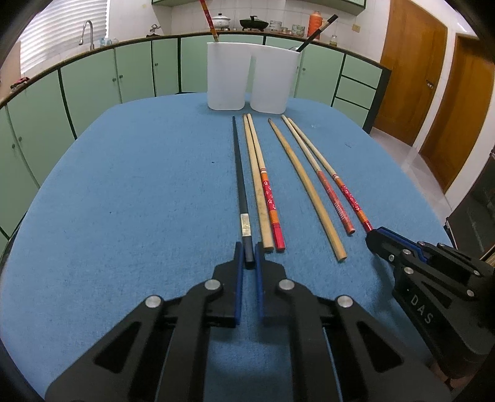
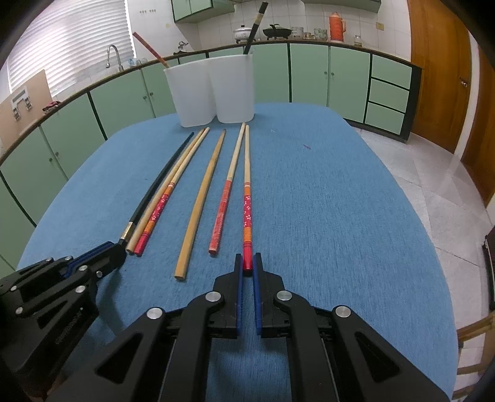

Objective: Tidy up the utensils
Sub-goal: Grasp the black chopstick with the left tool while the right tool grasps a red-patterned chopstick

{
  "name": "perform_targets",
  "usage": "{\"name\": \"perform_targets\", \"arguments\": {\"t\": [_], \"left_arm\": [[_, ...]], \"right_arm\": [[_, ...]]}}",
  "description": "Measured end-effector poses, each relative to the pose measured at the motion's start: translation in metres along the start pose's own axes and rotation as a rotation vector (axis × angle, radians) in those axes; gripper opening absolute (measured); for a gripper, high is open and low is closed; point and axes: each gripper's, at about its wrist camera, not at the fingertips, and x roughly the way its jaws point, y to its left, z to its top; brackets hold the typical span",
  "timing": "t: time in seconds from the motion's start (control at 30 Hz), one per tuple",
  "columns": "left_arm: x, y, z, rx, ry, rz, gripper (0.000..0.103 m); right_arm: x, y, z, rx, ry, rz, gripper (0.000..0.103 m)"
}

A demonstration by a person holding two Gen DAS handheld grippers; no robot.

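Note:
Several chopsticks lie side by side on the blue table (image 1: 123, 191). My left gripper (image 1: 248, 252) is shut on the near end of the black chopstick (image 1: 239, 173), which lies on the table. My right gripper (image 2: 246, 262) is shut on the near end of the rightmost red-patterned chopstick (image 2: 247, 198), which also lies flat. Two white holders (image 1: 227, 75) (image 1: 273, 80) stand at the table's far edge; the left one holds a red chopstick (image 1: 208, 17), the right one a black chopstick (image 1: 317, 32). The right gripper also shows in the left wrist view (image 1: 376, 238).
Between the gripped sticks lie a plain wooden and a red-patterned chopstick (image 1: 269, 191), a plain bamboo one (image 1: 306, 188) and another red-ended one (image 1: 328, 188). Green cabinets (image 1: 92, 80) ring the table; wooden doors (image 1: 411, 71) stand at the right.

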Motion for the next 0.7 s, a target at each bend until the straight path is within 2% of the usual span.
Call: {"name": "perform_targets", "arguments": {"t": [0.33, 0.7], "left_arm": [[-0.014, 0.004, 0.007, -0.007, -0.023, 0.012, 0.006], [-0.060, 0.010, 0.035, 0.016, -0.141, 0.038, 0.006]], "right_arm": [[-0.010, -0.006, 0.002, 0.011, -0.020, 0.013, 0.006], [-0.066, -0.007, 0.030, -0.035, -0.176, 0.002, 0.006]]}}
